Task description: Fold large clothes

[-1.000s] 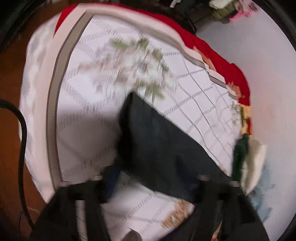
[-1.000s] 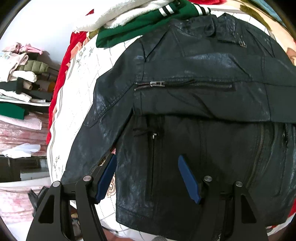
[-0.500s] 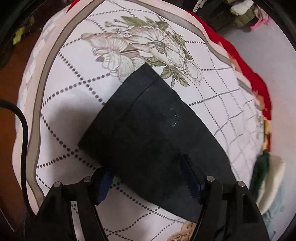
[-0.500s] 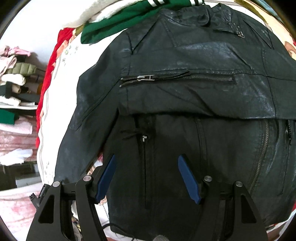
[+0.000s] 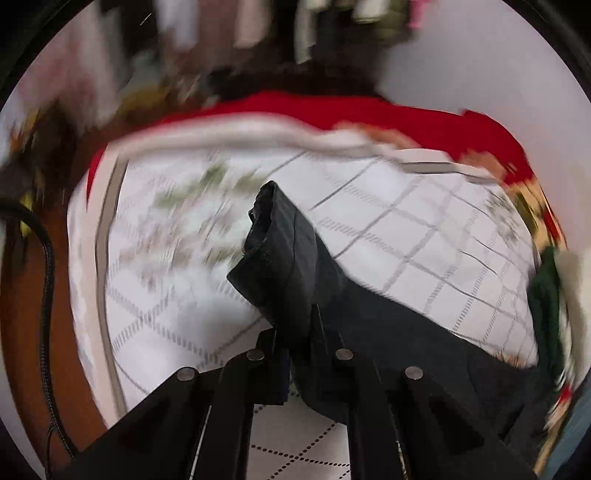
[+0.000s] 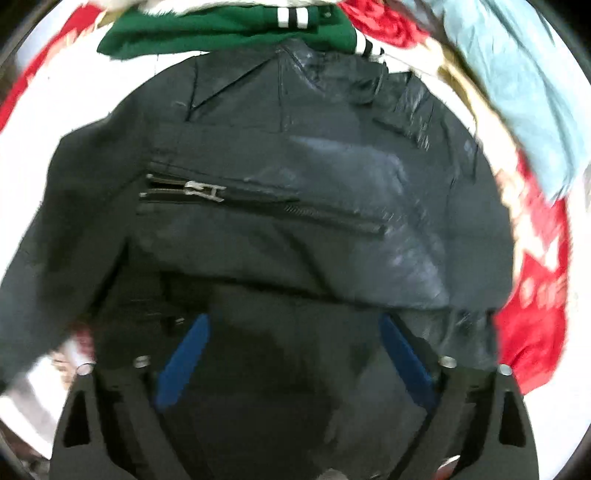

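A black leather jacket (image 6: 295,177) lies spread on the bed, filling the right wrist view, its chest zipper (image 6: 207,192) lying across. My right gripper (image 6: 295,354) hovers over the jacket's lower front; its jaws are opening wide, blue pads (image 6: 184,358) apart, with nothing pinched between them. In the left wrist view, the jacket's sleeve (image 5: 284,251) rises from the bedspread with its cuff end sticking up. My left gripper (image 5: 295,332) is shut on that sleeve just below the cuff.
The bed carries a white bedspread (image 5: 388,221) with a grid and flower print over a red blanket (image 5: 369,114). A green garment with white stripes (image 6: 229,33) and a light blue cloth (image 6: 517,85) lie beyond the collar. A black cable (image 5: 46,277) hangs at left.
My left gripper closed on the sleeve and lifted it off the bedspread. My right gripper widened its jaws and shifted over the jacket, tilting further down.
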Tool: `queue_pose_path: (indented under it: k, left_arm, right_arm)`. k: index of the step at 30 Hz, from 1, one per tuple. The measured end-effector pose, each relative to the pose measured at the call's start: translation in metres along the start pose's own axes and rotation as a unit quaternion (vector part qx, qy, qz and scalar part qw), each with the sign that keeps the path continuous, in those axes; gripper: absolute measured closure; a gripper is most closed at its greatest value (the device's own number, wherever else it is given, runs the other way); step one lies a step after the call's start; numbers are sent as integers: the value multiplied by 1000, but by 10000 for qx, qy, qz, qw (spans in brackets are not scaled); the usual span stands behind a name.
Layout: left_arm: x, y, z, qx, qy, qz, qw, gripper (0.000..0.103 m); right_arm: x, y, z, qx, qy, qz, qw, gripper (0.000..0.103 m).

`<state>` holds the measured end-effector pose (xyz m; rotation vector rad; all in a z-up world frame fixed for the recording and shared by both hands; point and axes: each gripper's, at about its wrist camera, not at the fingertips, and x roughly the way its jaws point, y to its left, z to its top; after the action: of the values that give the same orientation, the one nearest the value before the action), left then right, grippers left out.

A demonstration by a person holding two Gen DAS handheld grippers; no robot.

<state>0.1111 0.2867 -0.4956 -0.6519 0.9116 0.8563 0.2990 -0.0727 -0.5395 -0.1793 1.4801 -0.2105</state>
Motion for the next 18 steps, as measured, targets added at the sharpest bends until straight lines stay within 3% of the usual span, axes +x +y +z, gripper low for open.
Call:
queue_pose_path:
  k: [4, 10, 15, 18]
  left_arm:
    - [-29, -43, 10, 972, -442, -58, 9943, 99]
    - [-72, -124, 1, 2079, -944, -556, 9720, 100]
    - [-112, -204, -42, 2903, -1161, -1150, 9429, 100]
    - [-144, -259, -89, 3448, -1153, -1716, 9157, 100]
  right_arm:
    - [0, 0, 8, -53, -164, -279, 9995, 7]
    - [12, -28, 18, 258, -184, 67, 9995, 7]
    - [17, -79, 24, 466, -288, 378, 9978, 7]
    - [20, -134, 25, 713, -320, 516, 9956, 7]
